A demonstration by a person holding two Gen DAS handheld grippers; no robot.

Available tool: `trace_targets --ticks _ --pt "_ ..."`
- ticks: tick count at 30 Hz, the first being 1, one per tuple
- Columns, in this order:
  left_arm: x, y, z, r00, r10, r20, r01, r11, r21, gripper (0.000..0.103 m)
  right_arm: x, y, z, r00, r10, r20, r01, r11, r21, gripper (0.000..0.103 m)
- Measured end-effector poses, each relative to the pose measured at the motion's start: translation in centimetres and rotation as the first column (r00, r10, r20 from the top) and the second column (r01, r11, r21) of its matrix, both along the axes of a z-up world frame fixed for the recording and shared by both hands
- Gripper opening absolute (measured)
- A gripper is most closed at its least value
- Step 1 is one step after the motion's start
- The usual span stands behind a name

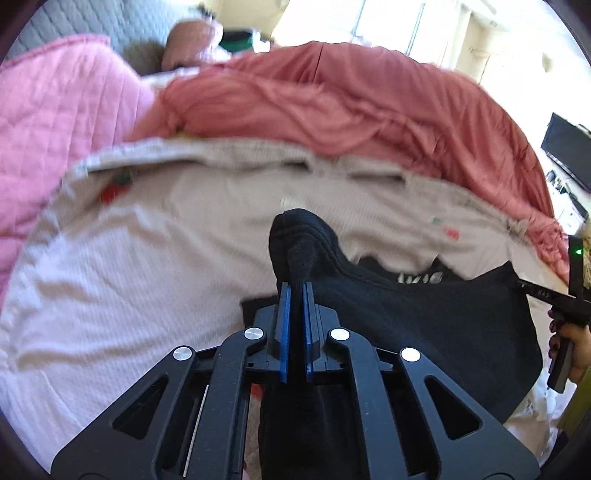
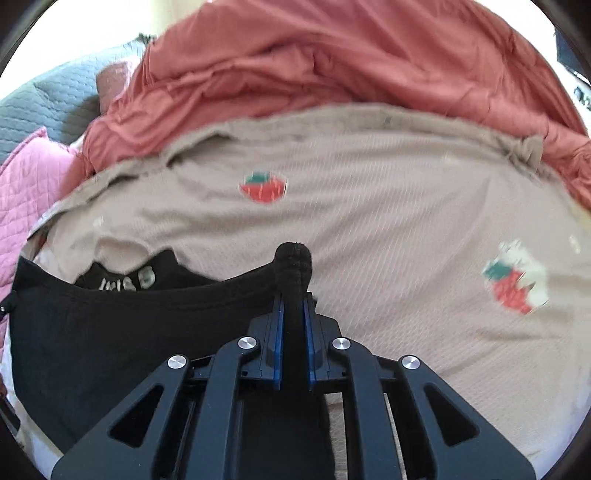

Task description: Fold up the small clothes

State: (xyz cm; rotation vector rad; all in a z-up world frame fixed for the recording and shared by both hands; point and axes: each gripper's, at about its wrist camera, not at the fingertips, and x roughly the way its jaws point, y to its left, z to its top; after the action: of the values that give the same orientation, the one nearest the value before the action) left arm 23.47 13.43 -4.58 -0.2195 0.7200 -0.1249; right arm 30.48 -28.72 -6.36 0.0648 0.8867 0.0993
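Garment: black garment (image 1: pixel 424 317), soft matte knit with a curved edge, hangs stretched between both grippers over the beige sheet (image 2: pixel 369 229).
Left gripper (image 1: pixel 296 291): blue pads clamped on a bunched black corner.
Right gripper (image 2: pixel 294 299): jaws pinched on the other bunched, fuzzy corner.
Sheet: ribbed beige weave with strawberry prints (image 2: pixel 263 188).
Bedding: wrinkled coral blanket (image 1: pixel 351 99); pink quilted cover (image 1: pixel 55 122).
Writing: pale letters inside the neckline (image 2: pixel 127 281), possibly ending in "5", blurred.

A bright window (image 1: pixel 388 22) glares behind the bed — a pink quilt (image 1: pixel 55 110) and grey quilted headboard (image 1: pixel 74 22) at left.
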Motion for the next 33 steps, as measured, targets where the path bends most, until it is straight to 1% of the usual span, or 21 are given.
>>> trace_targets --ticks 2,4,5,6,7,8,9,11,13,15,16,18,19,20,22,23,26,27,29,31,33 --pt "0.0 0.0 0.4 1.000 -0.004 0.020 0.004 1.000 0.000 0.001 0.4 -0.4 0.4 1.000 -0.015 0.011 0.015 1.000 0.019 0.008" --pt "0.3 0.3 -0.3 1.000 0.008 -0.004 -0.008 1.000 0.003 0.001 1.1 -0.8 0.1 0.999 -0.039 -0.004 0.039 0.999 0.028 0.008" --pt "0.6 0.6 -1.1 0.999 0.020 -0.033 -0.020 1.000 0.001 0.001 1.3 -0.8 -0.2 0.999 -0.041 -0.016 0.041 0.999 0.030 0.008" --pt "0.9 0.8 -1.7 0.998 0.024 -0.052 -0.024 1.000 -0.004 0.001 1.6 -0.7 -0.7 0.998 -0.046 -0.036 0.047 0.999 0.015 0.008" --pt "1.4 1.1 -2.8 0.995 0.029 -0.097 -0.030 0.999 -0.013 0.001 1.7 -0.5 -1.1 0.998 -0.048 -0.051 0.048 0.999 0.000 0.009" --pt "1.7 1.4 -3.6 0.991 0.037 -0.130 -0.040 0.999 -0.019 0.001 2.0 -0.2 -2.0 0.996 -0.042 -0.078 0.041 0.999 -0.019 0.009" --pt "1.9 1.5 -4.3 0.987 0.040 -0.156 -0.045 0.999 -0.026 0.001 2.0 0.2 -2.5 0.995 -0.043 -0.086 0.040 0.998 -0.038 0.009" --pt "2.0 1.6 -4.8 0.982 0.044 -0.184 -0.049 0.999 -0.020 0.002 2.0 0.8 -3.1 0.995 -0.035 -0.090 0.027 0.996 -0.084 0.010" --pt "2.0 1.2 -4.7 0.980 0.046 -0.193 -0.046 0.999 0.006 0.002 2.0 1.4 -3.5 0.995 -0.020 -0.094 0.005 0.988 -0.157 0.011" --pt "2.1 0.9 -4.8 0.978 0.049 -0.202 -0.045 0.999 0.021 0.003 2.1 1.7 -3.5 0.995 -0.008 -0.095 -0.010 0.982 -0.188 0.015" --pt "2.1 0.9 -5.0 0.976 0.053 -0.209 -0.050 0.999 0.017 0.004 2.0 1.7 -3.2 0.996 -0.007 -0.088 -0.011 0.980 -0.198 0.019" --pt "2.1 1.1 -4.9 0.974 0.063 -0.218 -0.062 0.998 0.008 0.008 1.8 1.4 -2.6 0.997 -0.006 -0.078 -0.008 0.983 -0.183 0.030" --pt "2.0 1.2 -4.7 0.974 0.065 -0.216 -0.065 0.998 0.006 0.008 1.5 1.2 -2.2 0.998 -0.010 -0.069 -0.002 0.985 -0.171 0.043" --pt "2.0 1.2 -4.3 0.976 0.067 -0.209 -0.067 0.998 0.007 0.008 1.1 0.9 -1.7 0.998 -0.012 -0.057 0.003 0.987 -0.158 0.048" --pt "1.8 1.2 -3.6 0.978 0.070 -0.198 -0.069 0.998 0.015 0.008 0.3 0.5 -0.9 0.999 -0.010 -0.040 0.004 0.990 -0.139 0.050" --pt "1.7 1.2 -3.1 0.978 0.072 -0.194 -0.071 0.997 0.011 0.008 -0.1 0.3 -0.5 0.999 -0.012 -0.031 0.008 0.991 -0.131 0.054" --pt "1.5 1.1 -2.0 0.981 0.073 -0.180 -0.072 0.997 0.009 0.017 -1.7 -0.1 0.6 1.000 -0.015 -0.002 0.014 0.997 -0.073 0.059" --pt "1.4 1.0 -1.6 0.983 0.065 -0.173 -0.065 0.998 0.007 0.022 -2.2 -0.2 0.8 1.000 -0.013 0.001 0.013 0.998 -0.055 0.060" --pt "1.1 0.7 -0.8 0.986 0.058 -0.158 -0.057 0.998 0.007 0.025 -3.6 0.0 1.3 1.000 0.003 0.014 -0.002 1.000 -0.027 0.060" --pt "0.8 0.3 0.1 0.989 0.042 -0.140 -0.042 0.999 0.002 0.032 -4.6 0.6 1.7 0.999 0.026 0.018 -0.026 0.999 -0.020 0.060" --pt "0.5 -0.2 0.9 0.992 0.024 -0.127 -0.025 1.000 -0.007 0.036 -5.9 1.3 2.0 0.998 0.055 0.024 -0.054 0.998 -0.018 0.060"
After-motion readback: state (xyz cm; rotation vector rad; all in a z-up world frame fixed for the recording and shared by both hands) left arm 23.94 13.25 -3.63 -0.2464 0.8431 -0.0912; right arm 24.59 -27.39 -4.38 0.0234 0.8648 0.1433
